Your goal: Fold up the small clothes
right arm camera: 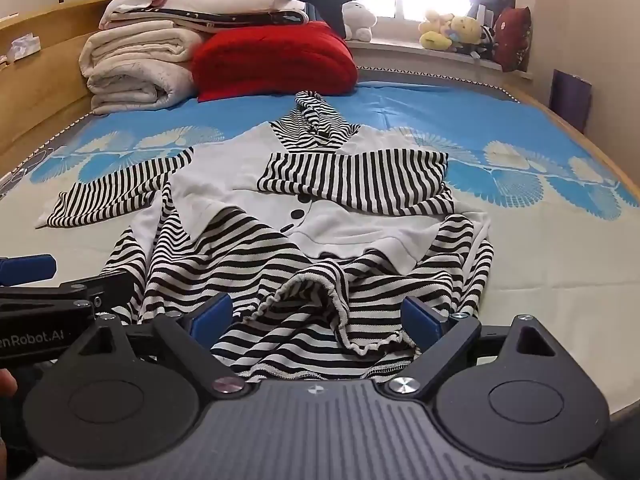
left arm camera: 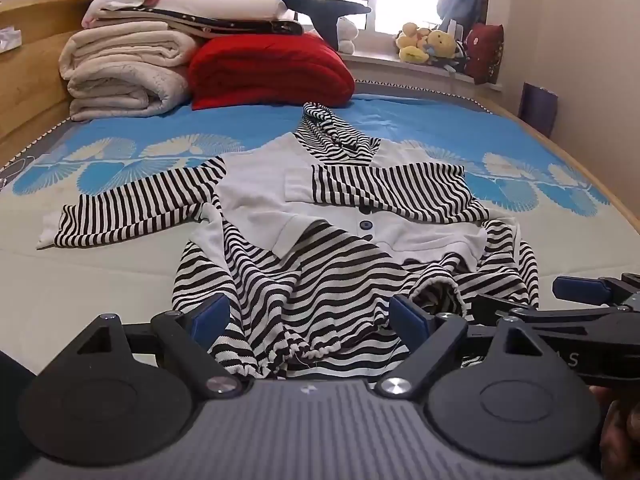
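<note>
A small black-and-white striped garment with a white front panel and dark buttons (left arm camera: 320, 216) lies spread on the bed; it also shows in the right wrist view (right arm camera: 304, 220). One sleeve is folded across the chest, the other lies out to the left. My left gripper (left arm camera: 310, 318) is open, its blue pads on either side of the bunched lower hem. My right gripper (right arm camera: 320, 318) is open too, its pads astride the striped leg cuff. Each gripper shows at the edge of the other's view, close beside it.
The bed (left arm camera: 100, 280) has a blue and cream patterned sheet. A red cushion (left arm camera: 272, 72) and stacked folded blankets (left arm camera: 124, 72) sit at the far end. Plush toys (left arm camera: 432, 44) line the window sill. A wooden bed rail (left arm camera: 24, 92) runs along the left.
</note>
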`<state>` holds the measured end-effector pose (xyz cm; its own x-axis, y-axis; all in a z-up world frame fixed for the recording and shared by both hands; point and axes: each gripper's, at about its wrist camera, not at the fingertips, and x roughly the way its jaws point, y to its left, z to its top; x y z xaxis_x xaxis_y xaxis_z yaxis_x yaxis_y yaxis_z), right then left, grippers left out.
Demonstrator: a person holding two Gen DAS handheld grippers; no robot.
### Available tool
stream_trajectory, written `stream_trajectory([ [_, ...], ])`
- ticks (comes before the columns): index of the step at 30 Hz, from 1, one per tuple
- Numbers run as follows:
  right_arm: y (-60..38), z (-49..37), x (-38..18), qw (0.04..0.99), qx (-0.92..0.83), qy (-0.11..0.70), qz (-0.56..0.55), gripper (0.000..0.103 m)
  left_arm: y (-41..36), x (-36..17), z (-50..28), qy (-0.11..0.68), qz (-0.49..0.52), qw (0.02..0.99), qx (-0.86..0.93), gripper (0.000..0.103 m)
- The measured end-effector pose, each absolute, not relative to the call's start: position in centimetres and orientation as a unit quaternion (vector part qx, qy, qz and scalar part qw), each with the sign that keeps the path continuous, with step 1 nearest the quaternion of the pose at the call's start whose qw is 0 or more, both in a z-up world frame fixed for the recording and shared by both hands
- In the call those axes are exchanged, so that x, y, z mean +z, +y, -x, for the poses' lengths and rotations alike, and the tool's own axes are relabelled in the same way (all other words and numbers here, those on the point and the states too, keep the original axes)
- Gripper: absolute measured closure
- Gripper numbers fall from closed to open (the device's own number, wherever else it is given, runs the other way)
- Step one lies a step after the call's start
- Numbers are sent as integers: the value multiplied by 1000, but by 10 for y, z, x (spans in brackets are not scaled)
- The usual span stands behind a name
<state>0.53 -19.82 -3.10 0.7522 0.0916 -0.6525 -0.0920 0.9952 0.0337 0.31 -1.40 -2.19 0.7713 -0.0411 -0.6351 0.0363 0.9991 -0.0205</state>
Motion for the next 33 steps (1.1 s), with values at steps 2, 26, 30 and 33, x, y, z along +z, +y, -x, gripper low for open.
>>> stream_trajectory([
  [2,-198,-6,-32,936,49,347,2,11,-14,-22,-3,337,3,941,-20,13],
  [26,-198,-5,-28,940,46,339,7,12,-16,-21,-1,327,0,945,-23,13],
  [30,-197,-3,-27,938,46,343,6,12,-16,-21,-2,327,0,945,-23,13],
  [33,-197,-3,-27,938,46,343,8,13,-15,-21,-1,327,1,945,-23,13],
])
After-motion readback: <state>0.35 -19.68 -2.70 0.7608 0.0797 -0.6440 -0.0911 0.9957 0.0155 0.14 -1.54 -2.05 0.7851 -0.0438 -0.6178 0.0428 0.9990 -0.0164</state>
